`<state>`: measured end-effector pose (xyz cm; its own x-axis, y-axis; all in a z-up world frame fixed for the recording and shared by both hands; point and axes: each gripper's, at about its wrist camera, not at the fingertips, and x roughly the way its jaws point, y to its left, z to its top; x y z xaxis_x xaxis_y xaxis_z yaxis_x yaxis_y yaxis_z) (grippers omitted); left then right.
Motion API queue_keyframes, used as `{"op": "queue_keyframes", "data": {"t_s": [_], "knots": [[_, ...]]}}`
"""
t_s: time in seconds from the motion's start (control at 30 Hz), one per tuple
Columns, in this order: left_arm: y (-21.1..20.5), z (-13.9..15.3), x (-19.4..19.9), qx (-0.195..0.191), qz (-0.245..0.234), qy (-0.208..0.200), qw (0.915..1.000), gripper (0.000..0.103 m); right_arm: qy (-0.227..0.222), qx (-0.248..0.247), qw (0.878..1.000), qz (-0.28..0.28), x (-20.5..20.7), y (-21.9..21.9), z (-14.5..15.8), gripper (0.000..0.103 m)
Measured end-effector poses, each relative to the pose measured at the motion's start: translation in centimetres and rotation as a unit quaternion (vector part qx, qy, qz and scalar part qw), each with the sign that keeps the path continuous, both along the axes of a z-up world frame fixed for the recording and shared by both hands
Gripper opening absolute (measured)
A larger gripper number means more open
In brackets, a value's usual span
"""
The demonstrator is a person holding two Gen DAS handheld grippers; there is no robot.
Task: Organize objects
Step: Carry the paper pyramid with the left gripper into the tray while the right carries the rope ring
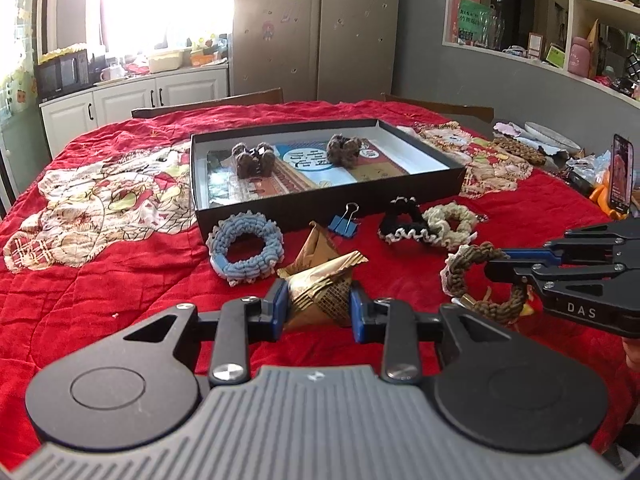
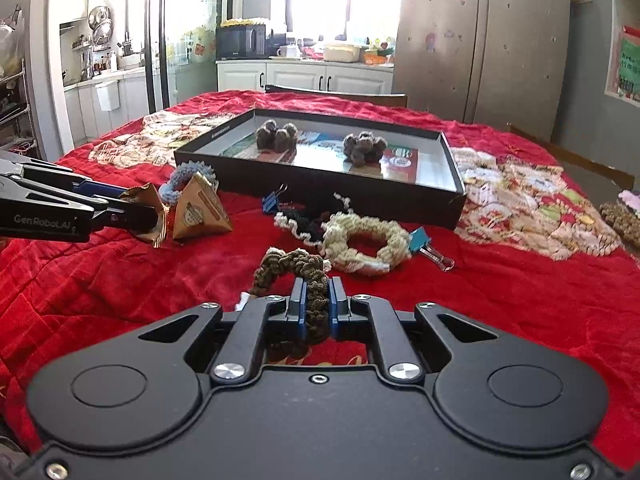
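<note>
Across the red quilt [image 1: 100, 280], left gripper [image 1: 318, 308] is pinching a gold packet [image 1: 320, 288], right gripper [image 2: 316, 304] is clamping a brown scrunchie [image 2: 296, 264]

I see a tabletop covered by a red quilt [image 1: 120, 288]. On it lie a shallow black box [image 1: 320, 196], a blue scrunchie [image 1: 246, 246], a blue binder clip [image 1: 344, 222], black [image 1: 402, 216] and cream scrunchies [image 1: 450, 220], and a gold packet [image 2: 202, 210].

Brown braided scrunchie [image 2: 308, 276]: lower loop hidden behind right gripper [image 2: 316, 304] body. Gold packet [image 1: 320, 292]: base hidden behind left gripper [image 1: 318, 304] fingers. Teal clip [image 2: 430, 246], beyond right gripper: part-covered by cream scrunchie [image 2: 366, 240]. Box [image 2: 360, 196] lettering: too small to read.
</note>
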<state>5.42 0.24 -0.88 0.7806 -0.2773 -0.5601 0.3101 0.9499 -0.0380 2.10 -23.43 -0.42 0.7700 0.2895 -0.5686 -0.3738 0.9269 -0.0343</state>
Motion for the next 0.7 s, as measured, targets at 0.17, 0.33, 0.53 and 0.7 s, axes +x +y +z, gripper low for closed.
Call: {"op": "queue_keyframes", "data": {"t_s": [0.17, 0.33, 0.53, 0.7], "knots": [[-0.1, 0.6, -0.3, -0.004, -0.002, -0.007, 1.0, 0.035, -0.01, 0.0, 1.0, 0.0, -0.2, -0.2, 0.6, 0.011], [-0.2, 1.4, -0.5, -0.009, -0.004, -0.014, 0.9998, 0.035, -0.021, -0.001, 1.0, 0.002, -0.3, -0.1, 1.4, 0.011], [-0.2, 2.4, -0.5, -0.015, -0.006, -0.029, 0.9994, 0.035, -0.037, -0.002, 0.999, 0.006, -0.2, 0.0, 2.5, 0.011], [-0.2, 3.4, -0.2, -0.018, -0.006, -0.04, 0.999, 0.035, -0.047, 0.0, 0.999, 0.006, 0.2, 0.1, 3.3, 0.011]]}}
